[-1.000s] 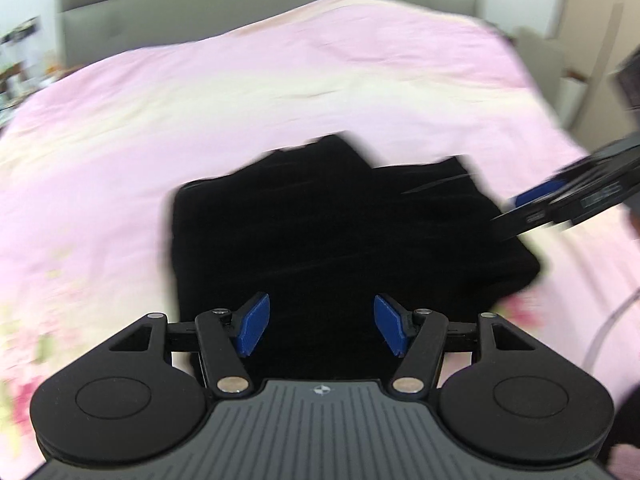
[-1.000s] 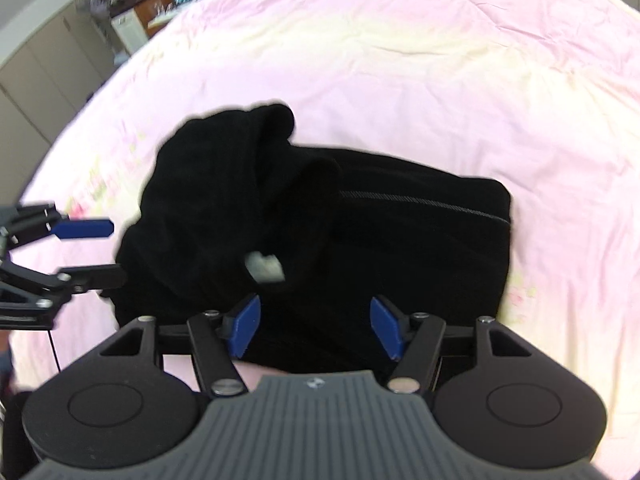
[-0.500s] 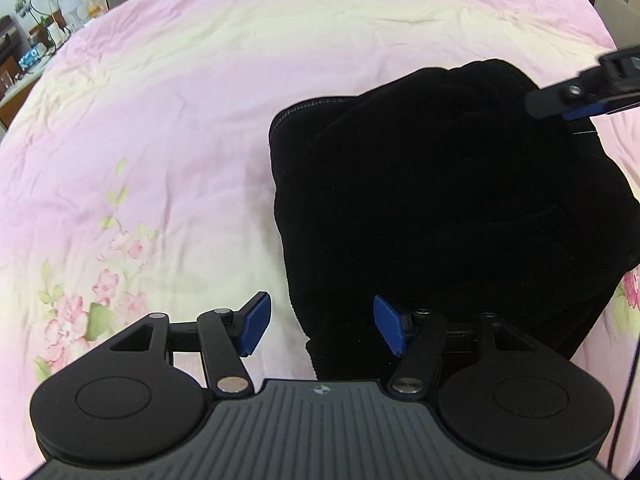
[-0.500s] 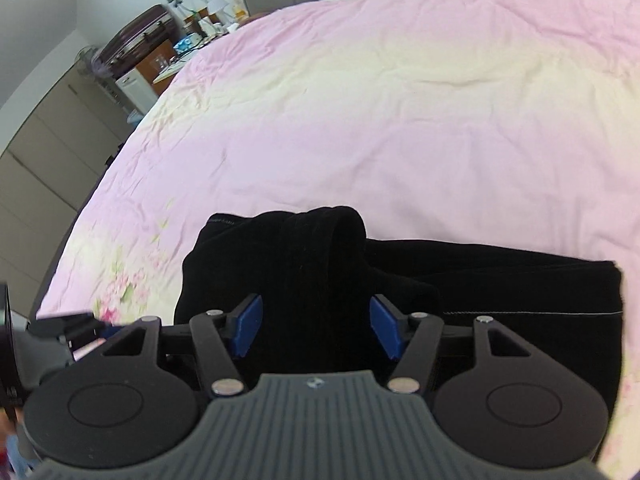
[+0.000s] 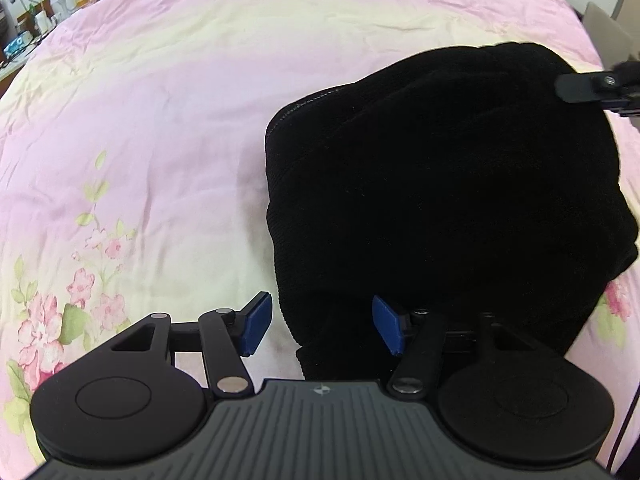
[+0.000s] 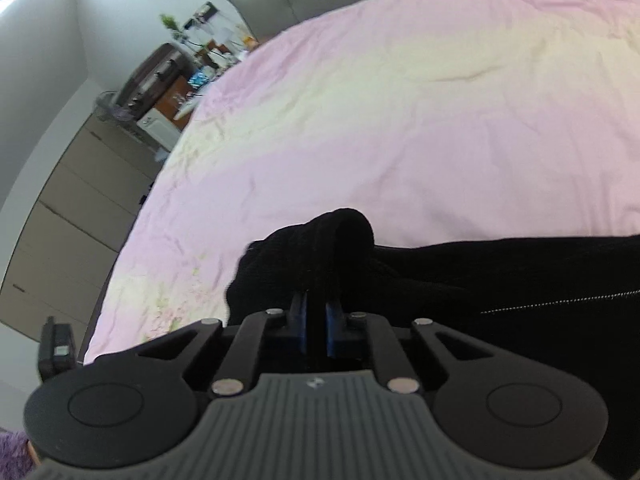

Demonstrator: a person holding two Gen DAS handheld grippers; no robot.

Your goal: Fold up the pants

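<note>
While the left hand-held gripper [image 5: 322, 328] gapes, the right hand-held gripper [image 6: 316, 320] pinches the pants [image 6: 340, 240].

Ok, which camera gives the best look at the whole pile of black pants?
The left wrist view: the black pants lie almost entirely in frame on the pink floral bedsheet. The right wrist view shows only a pinched fold and one stitched edge.

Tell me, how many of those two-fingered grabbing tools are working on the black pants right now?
2. The left gripper hovers open at the near edge of the black pants. The right gripper has its jaws clamped on a raised fold of the cloth.
</note>
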